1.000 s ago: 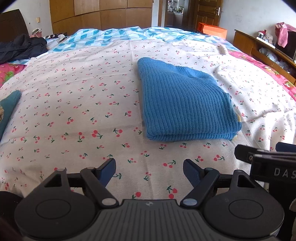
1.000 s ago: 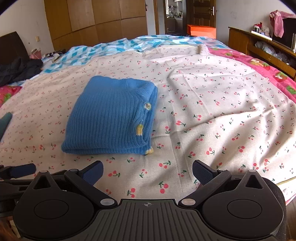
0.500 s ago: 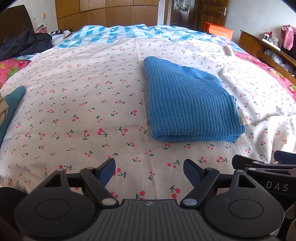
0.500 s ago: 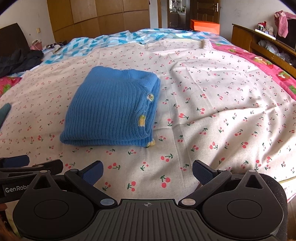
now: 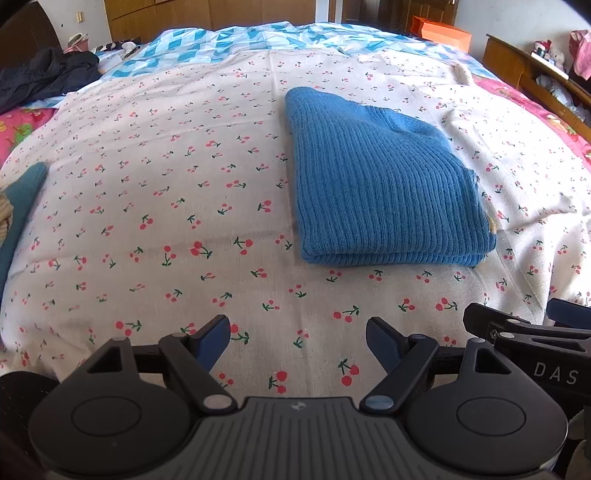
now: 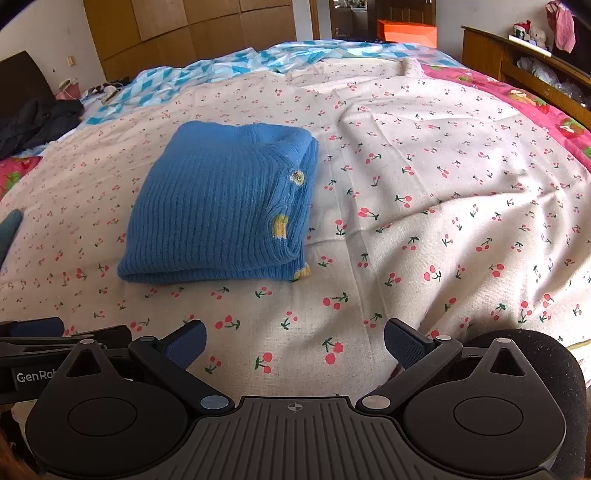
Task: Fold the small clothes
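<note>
A blue ribbed knit sweater point(image 5: 380, 184) lies folded into a neat rectangle on the cherry-print bedsheet point(image 5: 166, 184). Seen from the right wrist, the sweater point(image 6: 218, 206) shows yellow trim and a button along its right edge. My left gripper point(image 5: 298, 338) hovers open over bare sheet, short of the sweater's near edge, nothing between its fingers. My right gripper point(image 6: 294, 341) is likewise open and empty, near the sweater's front right corner. Each gripper's side shows at the edge of the other's view.
A teal garment point(image 5: 18, 206) lies at the bed's left edge. Dark clothes point(image 5: 44, 77) are heaped at the far left. A blue-white quilt point(image 5: 258, 40) covers the bed's far end. Wooden shelving point(image 6: 517, 55) stands on the right, and an orange box point(image 6: 406, 31) by the door.
Both views have tipped slightly downward, so the sweater sits a little lower and nearer in each. Both grippers stay open and the sweater has not moved.
</note>
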`<state>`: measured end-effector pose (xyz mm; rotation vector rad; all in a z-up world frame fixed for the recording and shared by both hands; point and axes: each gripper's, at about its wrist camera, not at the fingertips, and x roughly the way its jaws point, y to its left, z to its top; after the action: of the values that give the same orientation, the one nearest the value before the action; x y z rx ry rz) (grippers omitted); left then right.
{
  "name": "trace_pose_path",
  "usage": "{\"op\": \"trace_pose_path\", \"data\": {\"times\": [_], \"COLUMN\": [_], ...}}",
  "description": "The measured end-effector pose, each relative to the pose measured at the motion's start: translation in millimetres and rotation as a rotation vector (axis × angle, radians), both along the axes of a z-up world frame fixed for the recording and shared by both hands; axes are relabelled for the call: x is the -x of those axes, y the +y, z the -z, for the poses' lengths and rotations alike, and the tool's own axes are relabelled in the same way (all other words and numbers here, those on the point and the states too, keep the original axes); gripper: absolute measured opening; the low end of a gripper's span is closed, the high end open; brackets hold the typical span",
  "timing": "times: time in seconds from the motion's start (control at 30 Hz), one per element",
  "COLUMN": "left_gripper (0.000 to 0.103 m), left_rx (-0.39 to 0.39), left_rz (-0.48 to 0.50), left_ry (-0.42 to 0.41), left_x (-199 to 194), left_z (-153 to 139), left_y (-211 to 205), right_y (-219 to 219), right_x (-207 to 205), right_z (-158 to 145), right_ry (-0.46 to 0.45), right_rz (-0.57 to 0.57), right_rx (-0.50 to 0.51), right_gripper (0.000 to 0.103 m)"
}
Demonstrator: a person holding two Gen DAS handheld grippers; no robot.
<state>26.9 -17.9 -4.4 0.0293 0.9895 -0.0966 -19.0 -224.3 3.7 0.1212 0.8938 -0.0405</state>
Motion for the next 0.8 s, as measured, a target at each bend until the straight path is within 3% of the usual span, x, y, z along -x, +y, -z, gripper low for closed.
{"op": "trace_pose_path", "data": {"times": [0.8], "left_gripper": [0.085], "left_rx": [-0.04], "left_rz": [-0.007], "left_ry": [0.025], "left_x": [-7.7], "left_z": [-0.6], "left_y": [-4.8], "right_y": [-7.2], "right_x": [-5.5], "right_z": [5.4], "right_ry": [0.036], "right_rz": [0.014], "right_rx": [-0.041], "right_gripper": [0.103]}}
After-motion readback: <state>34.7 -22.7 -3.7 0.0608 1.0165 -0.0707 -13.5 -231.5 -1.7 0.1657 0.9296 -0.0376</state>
